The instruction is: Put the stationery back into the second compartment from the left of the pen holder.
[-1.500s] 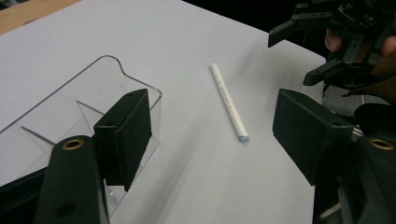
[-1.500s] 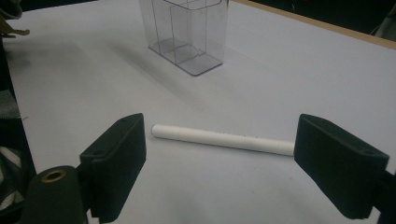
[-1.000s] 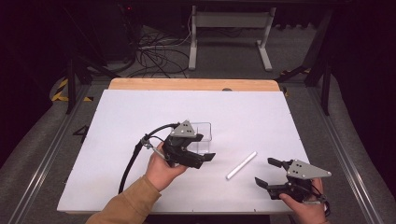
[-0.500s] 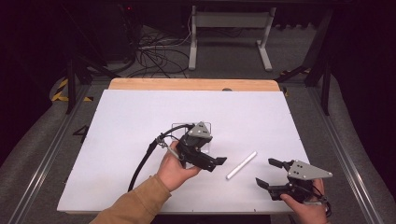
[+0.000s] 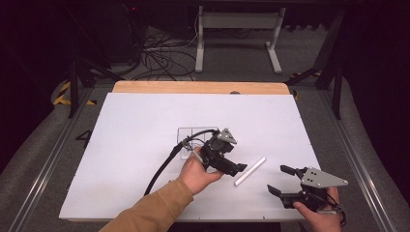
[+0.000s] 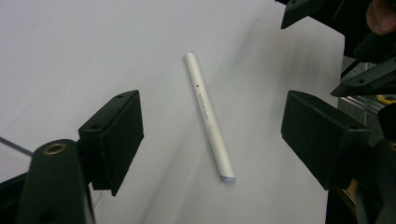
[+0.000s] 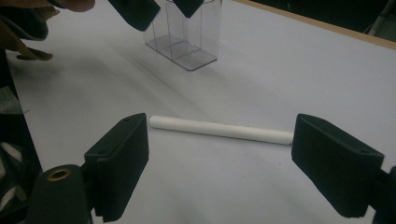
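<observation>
A white pen-like stick [image 5: 250,170] lies flat on the white table, right of centre. My left gripper [image 5: 240,167] hovers just left of it, tilted down, jaws wide open; in the left gripper view the stick [image 6: 208,114] lies between and beyond the two jaws. My right gripper [image 5: 280,181] rests low near the table's front right edge, open, pointing left toward the stick [image 7: 221,129]. A clear plastic box [image 5: 188,140] with inner dividers stands behind the left hand, partly hidden by the gripper's cable; the same clear box [image 7: 187,35] is seen empty in the right gripper view.
The white board [image 5: 145,121] covers the table, with a wooden strip [image 5: 198,87] along its far edge. A black cable [image 5: 162,170] trails from the left gripper toward the front. Metal rails [image 5: 48,159] run along both table sides; floor cables and a stand lie beyond.
The left gripper has travelled right and slightly forward, from beside the clear box to just short of the stick. The right gripper has stayed put.
</observation>
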Demonstrator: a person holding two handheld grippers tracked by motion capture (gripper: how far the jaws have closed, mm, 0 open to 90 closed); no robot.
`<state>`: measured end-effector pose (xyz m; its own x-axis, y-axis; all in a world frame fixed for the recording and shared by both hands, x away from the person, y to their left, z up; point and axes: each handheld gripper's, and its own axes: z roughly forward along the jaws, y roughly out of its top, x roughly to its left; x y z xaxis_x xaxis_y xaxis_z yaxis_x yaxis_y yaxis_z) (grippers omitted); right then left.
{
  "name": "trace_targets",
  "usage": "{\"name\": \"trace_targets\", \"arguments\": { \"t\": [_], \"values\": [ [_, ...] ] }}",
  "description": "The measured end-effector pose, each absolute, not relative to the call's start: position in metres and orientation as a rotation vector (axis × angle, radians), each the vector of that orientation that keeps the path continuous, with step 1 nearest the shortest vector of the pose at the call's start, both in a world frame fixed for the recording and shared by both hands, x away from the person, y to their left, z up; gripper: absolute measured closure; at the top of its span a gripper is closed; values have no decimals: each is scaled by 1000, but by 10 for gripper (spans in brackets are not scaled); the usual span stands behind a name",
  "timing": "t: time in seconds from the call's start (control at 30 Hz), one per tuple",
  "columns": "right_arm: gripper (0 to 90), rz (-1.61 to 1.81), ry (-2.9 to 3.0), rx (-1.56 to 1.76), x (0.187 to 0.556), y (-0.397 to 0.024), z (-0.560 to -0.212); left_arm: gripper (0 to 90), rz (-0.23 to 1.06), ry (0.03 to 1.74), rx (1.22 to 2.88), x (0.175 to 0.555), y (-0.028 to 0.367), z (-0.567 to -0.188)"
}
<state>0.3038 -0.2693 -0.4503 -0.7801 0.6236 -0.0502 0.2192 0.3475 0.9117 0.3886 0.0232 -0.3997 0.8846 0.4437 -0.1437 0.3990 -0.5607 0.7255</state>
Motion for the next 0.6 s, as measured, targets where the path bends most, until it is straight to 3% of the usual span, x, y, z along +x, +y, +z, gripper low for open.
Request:
{"name": "trace_targets", "arguments": {
  "t": [0.3, 0.6],
  "values": [
    [199, 1420, 2221, 745, 304, -270, -450, 242, 32, 640, 2234, 398, 10, -414],
    [199, 1414, 2225, 745, 304, -271, -451, 253, 88, 617, 2295, 402, -1, -424]
  ]
}}
